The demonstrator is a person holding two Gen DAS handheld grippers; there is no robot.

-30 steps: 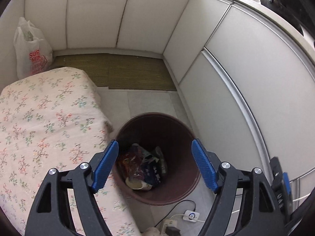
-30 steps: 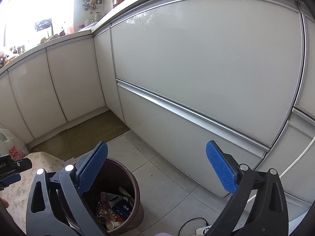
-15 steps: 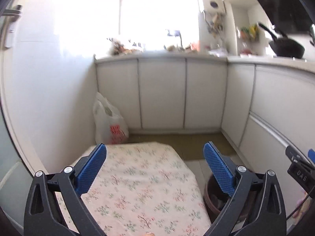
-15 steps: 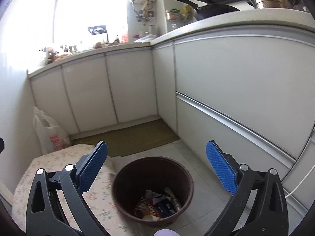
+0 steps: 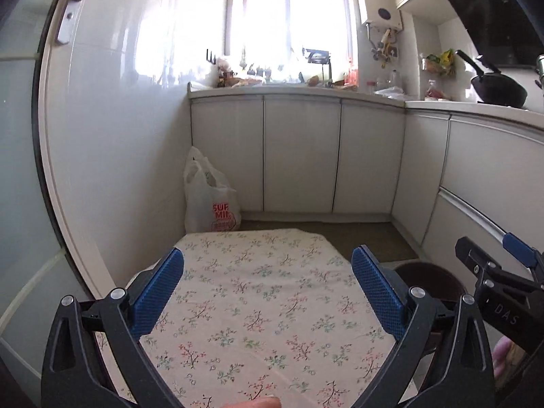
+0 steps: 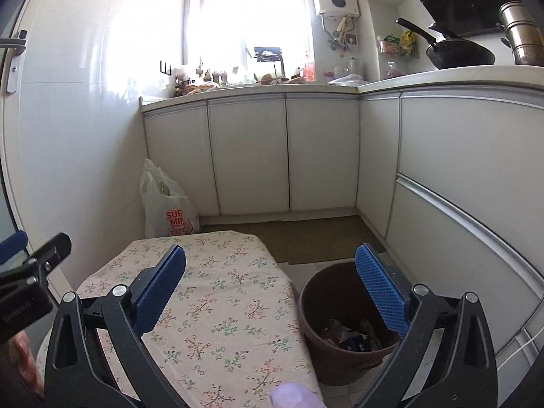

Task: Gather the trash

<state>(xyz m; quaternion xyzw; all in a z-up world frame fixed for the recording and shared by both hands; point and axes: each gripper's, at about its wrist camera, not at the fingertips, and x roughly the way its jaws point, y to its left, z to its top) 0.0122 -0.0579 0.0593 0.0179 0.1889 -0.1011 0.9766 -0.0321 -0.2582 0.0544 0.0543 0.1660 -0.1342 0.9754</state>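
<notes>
Your left gripper (image 5: 268, 287) has its jaws spread wide and empty, held over the floral tablecloth (image 5: 258, 306). Your right gripper (image 6: 272, 289) is just as wide open and holds nothing, with its left finger over the cloth and its right finger over the brown trash bin (image 6: 326, 350).

Only your right wrist view looks down into the bin: crumpled wrappers (image 6: 350, 335) lie at its bottom, on the floor just beside the table's right edge. In your left wrist view the same bin (image 5: 431, 278) is a dark rim sliver between your right finger and the other gripper's body, its contents hidden.

Both views show the white plastic shopping bag (image 5: 209, 200) with red lettering standing in the corner against the cabinets (image 5: 302, 156). The steel pot (image 6: 522, 34) beside the black wok (image 6: 459, 54) appears in full only in your right view; your left view cuts it at the edge.
</notes>
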